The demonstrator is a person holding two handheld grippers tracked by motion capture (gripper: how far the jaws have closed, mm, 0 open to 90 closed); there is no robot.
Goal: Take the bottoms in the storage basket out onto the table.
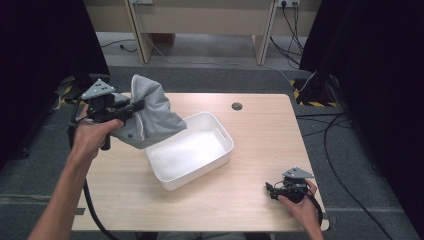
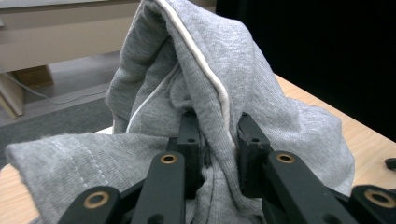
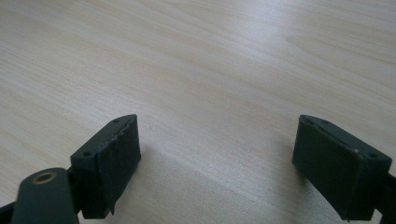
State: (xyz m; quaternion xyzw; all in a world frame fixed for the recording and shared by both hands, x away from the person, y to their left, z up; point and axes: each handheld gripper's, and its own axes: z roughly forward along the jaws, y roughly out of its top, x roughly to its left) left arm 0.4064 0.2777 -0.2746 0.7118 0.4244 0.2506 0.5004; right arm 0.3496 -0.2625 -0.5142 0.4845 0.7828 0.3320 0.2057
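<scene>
A grey cloth garment (image 1: 150, 112) with a white seam hangs bunched above the table's left side, partly over the near-left rim of a white plastic bin (image 1: 220, 131). My left gripper (image 1: 136, 106) is shut on a fold of it; in the left gripper view the grey garment (image 2: 187, 84) rises between both black jaws and drapes over them. My right gripper (image 1: 271, 191) rests low at the table's front right, and in the right gripper view its fingers (image 3: 112, 158) stand wide apart with bare wood between them.
The wooden table (image 1: 260, 125) has a round cable hole (image 1: 237, 106) near its far edge. The bin holds nothing that I can see. Black curtains flank both sides, and cables run over the grey floor at the right.
</scene>
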